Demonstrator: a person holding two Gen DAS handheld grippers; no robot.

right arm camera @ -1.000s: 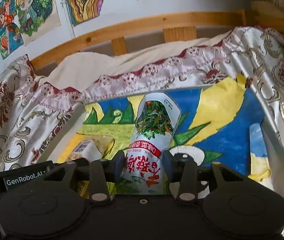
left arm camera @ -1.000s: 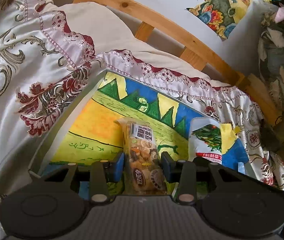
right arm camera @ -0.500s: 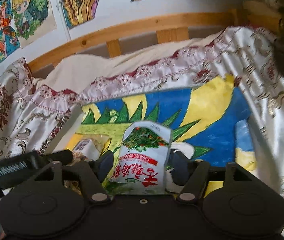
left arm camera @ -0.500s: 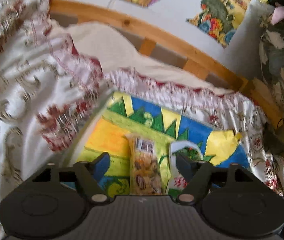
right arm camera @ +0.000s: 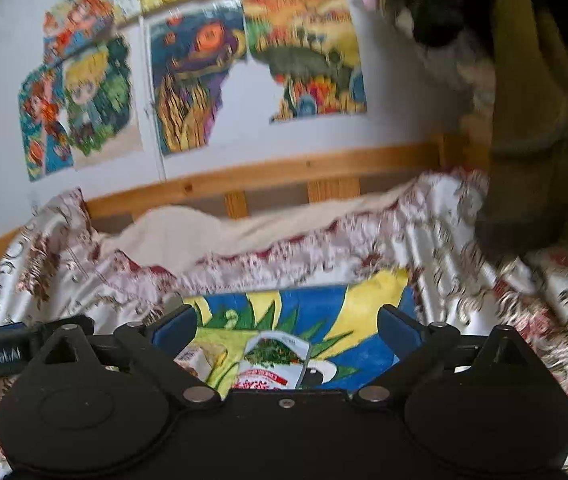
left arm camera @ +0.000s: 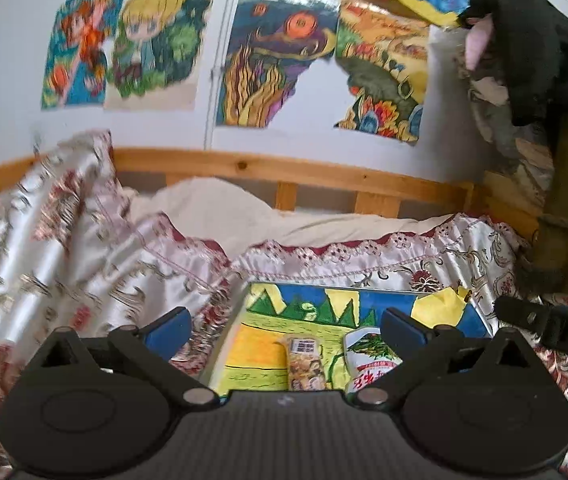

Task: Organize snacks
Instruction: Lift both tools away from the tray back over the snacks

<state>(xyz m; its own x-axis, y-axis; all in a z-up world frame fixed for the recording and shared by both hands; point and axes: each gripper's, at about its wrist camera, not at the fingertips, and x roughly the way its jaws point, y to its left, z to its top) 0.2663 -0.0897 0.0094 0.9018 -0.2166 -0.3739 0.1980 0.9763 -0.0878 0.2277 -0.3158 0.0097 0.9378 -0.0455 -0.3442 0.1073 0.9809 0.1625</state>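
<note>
Two snack packs lie side by side in a painted tray (left arm camera: 364, 298) on the bed. A narrow clear pack of mixed nuts (left arm camera: 306, 364) lies on the left. A white pouch with green and red print (left arm camera: 370, 358) lies to its right. My left gripper (left arm camera: 286, 324) is open, empty, and raised above and behind them. In the right wrist view the white pouch (right arm camera: 277, 358) and part of the nut pack (right arm camera: 199, 356) lie in the tray (right arm camera: 364, 312). My right gripper (right arm camera: 286, 322) is open and empty above the pouch.
A patterned satin bedcover (left arm camera: 63, 264) surrounds the tray. A wooden bed rail (left arm camera: 284, 172) runs behind, below a wall with colourful drawings (left arm camera: 267, 72). Dark clothes (left arm camera: 532, 48) hang at the right. The right gripper's body (left arm camera: 552, 330) shows at the right edge.
Both grippers have let go of their packs, opened wide and drawn back and up. The nut pack and the white pouch now lie in the tray.
</note>
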